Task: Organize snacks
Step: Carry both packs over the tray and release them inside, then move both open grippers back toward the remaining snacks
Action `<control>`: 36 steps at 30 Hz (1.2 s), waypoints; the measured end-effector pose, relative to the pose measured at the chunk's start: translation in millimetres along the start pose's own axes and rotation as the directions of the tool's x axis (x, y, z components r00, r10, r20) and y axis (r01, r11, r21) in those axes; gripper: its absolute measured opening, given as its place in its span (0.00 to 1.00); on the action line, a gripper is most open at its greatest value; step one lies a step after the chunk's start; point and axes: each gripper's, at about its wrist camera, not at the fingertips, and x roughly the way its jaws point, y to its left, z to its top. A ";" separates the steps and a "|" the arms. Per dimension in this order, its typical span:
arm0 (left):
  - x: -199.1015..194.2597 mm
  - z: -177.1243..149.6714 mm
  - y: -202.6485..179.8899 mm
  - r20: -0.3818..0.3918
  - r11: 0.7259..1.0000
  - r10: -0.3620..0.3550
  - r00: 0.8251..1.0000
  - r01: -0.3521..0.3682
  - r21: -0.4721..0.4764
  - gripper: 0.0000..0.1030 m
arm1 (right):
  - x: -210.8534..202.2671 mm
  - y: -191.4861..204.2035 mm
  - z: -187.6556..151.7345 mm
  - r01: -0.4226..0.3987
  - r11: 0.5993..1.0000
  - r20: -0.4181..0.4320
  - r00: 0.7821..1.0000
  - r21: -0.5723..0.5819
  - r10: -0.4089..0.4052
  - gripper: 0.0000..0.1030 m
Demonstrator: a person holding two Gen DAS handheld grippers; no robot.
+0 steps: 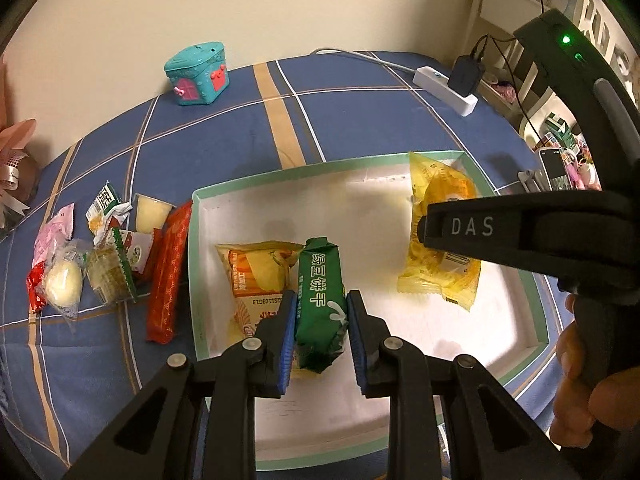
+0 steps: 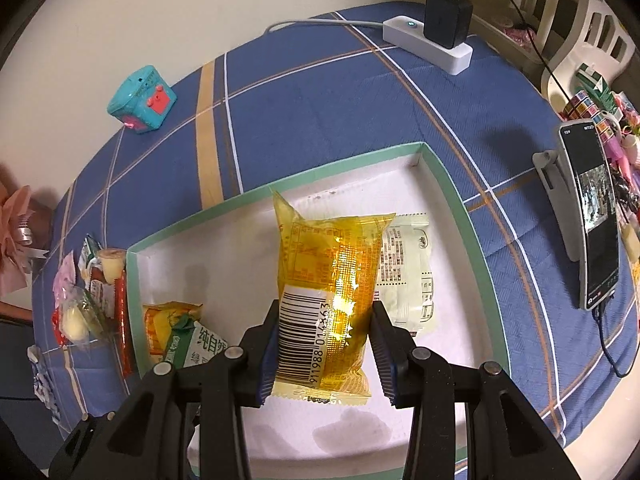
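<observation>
Two snack packets are held over a shallow white tray [image 1: 200, 240] with a green rim, which lies on the blue checked worktop [image 1: 360, 96] towards its near edge. The left tongs [image 1: 322, 320] are closed on a green biscuit packet [image 1: 320, 280], gripped across its narrow sides, so that it hangs lengthwise above the tray's left part, partly over an orange-and-yellow packet [image 1: 256, 272] already lying there. The right tongs [image 2: 324, 344] are clamped on a translucent yellow packet [image 2: 332, 280], held by its long sides near the barcode end, above the tray's right part, presumably so that it can be set down flat.

A pale white packet [image 2: 408, 272] is partly covered by the yellow one in the right wrist view, and its front cannot be read. More snacks [image 1: 100, 264] are heaped along the worktop's left edge, just outside the tray: a red bar, a jelly cup and several small wrappers, overlapping too much to be counted surely. Whether either held packet touches the tray floor cannot be told. A teal toy box [image 1: 198, 72] is set near the far edge, a power strip [image 1: 444, 88] towards the far right corner, and a phone on a stand [image 2: 592, 232] at the right edge. The tray's near rim is hidden behind the tongs' arms.
</observation>
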 end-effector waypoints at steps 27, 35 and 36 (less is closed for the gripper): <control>-9.3 -10.5 129.1 -0.078 0.890 0.172 0.982 -0.189 -0.414 0.51 | -5.1 32.6 -6.5 0.033 0.996 0.011 0.999 -0.088 -0.033 0.48; -10.5 -20.5 161.6 -0.102 0.846 0.202 0.974 -0.226 -0.482 0.79 | -7.0 59.8 -15.0 0.040 0.986 0.019 0.999 -0.162 -0.037 0.63; -10.3 -19.8 163.1 -0.103 0.844 0.208 0.973 -0.232 -0.483 0.79 | -6.7 61.9 -15.7 0.041 0.985 0.020 0.999 -0.169 -0.039 0.67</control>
